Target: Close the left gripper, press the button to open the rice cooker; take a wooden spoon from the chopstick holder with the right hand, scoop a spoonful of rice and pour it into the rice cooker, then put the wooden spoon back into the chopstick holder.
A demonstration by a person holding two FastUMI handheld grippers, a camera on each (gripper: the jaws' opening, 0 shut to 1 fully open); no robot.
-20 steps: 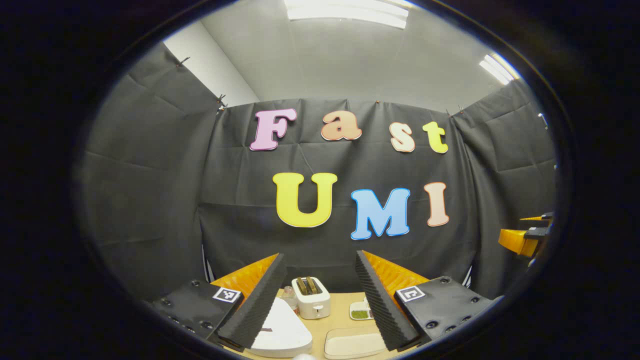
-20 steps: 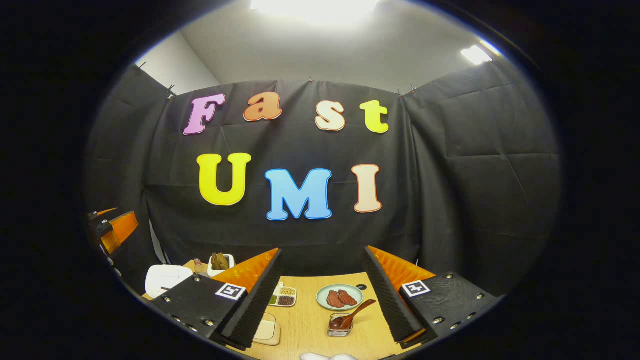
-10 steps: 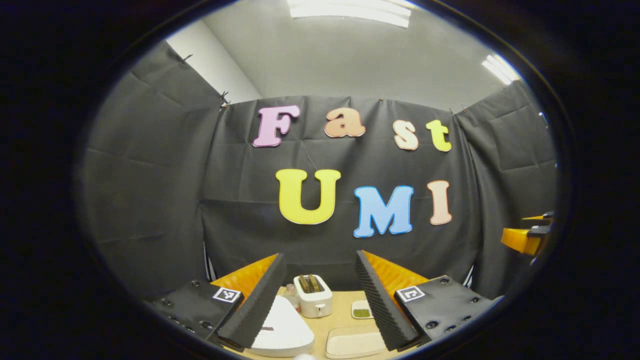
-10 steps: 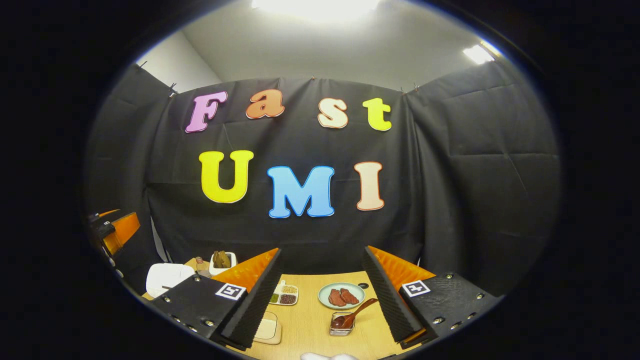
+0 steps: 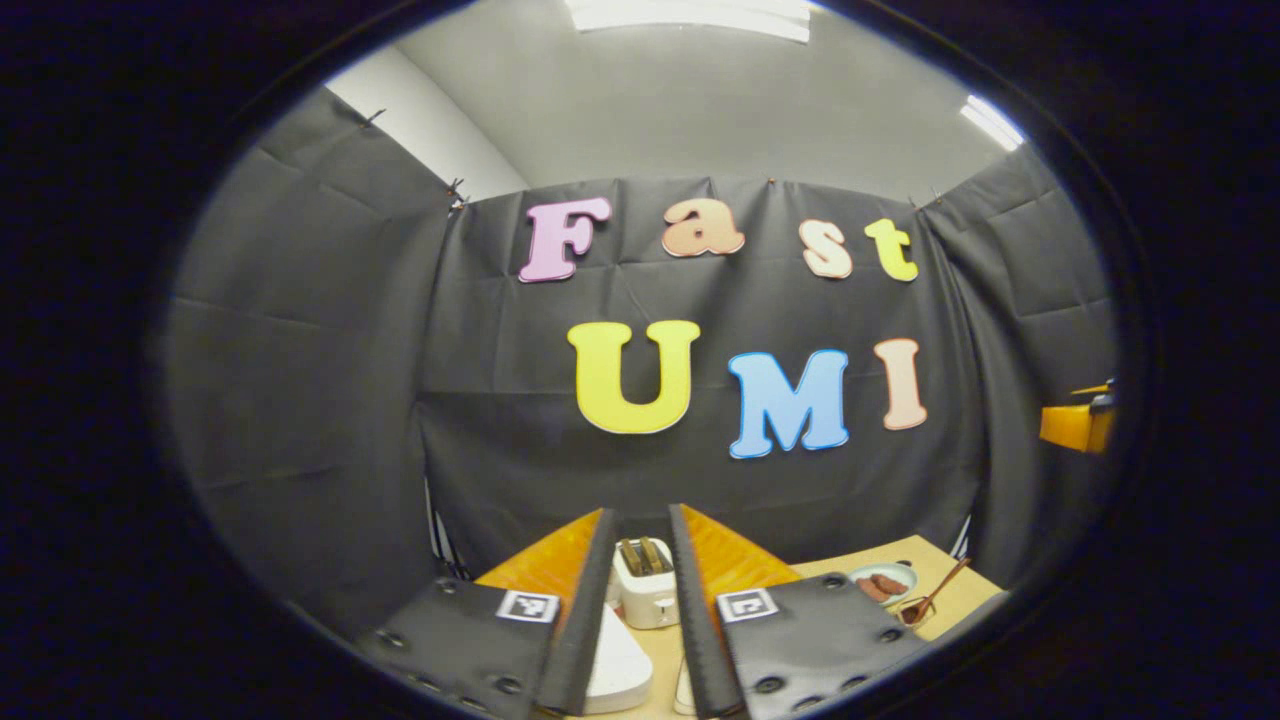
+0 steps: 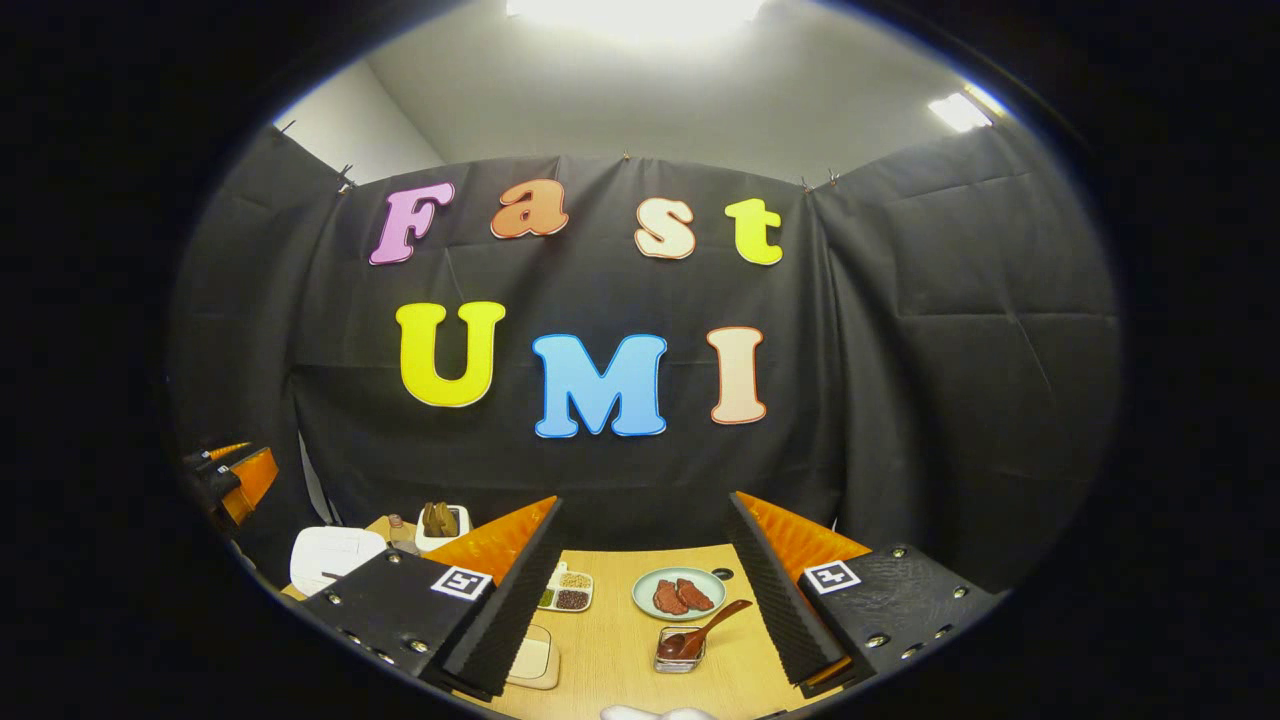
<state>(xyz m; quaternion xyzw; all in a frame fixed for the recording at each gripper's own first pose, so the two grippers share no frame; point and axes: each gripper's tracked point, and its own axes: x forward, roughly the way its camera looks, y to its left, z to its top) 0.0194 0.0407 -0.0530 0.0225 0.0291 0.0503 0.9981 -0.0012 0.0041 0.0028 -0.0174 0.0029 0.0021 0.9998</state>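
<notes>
The left gripper (image 5: 640, 625) is nearly clenched, gripping nothing, above the white rice cooker (image 6: 333, 555) at the table's (image 6: 620, 650) left edge. The right gripper (image 6: 640, 600) is released; a wooden spoon (image 6: 700, 632) rests in a small glass dish (image 6: 680, 655) between its fingers.

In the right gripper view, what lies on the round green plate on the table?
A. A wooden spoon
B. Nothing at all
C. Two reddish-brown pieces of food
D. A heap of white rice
C. The plate holds two reddish-brown pieces side by side, while the brown spoon rests in the small clear dish in front of the plate, not on the plate.
</notes>
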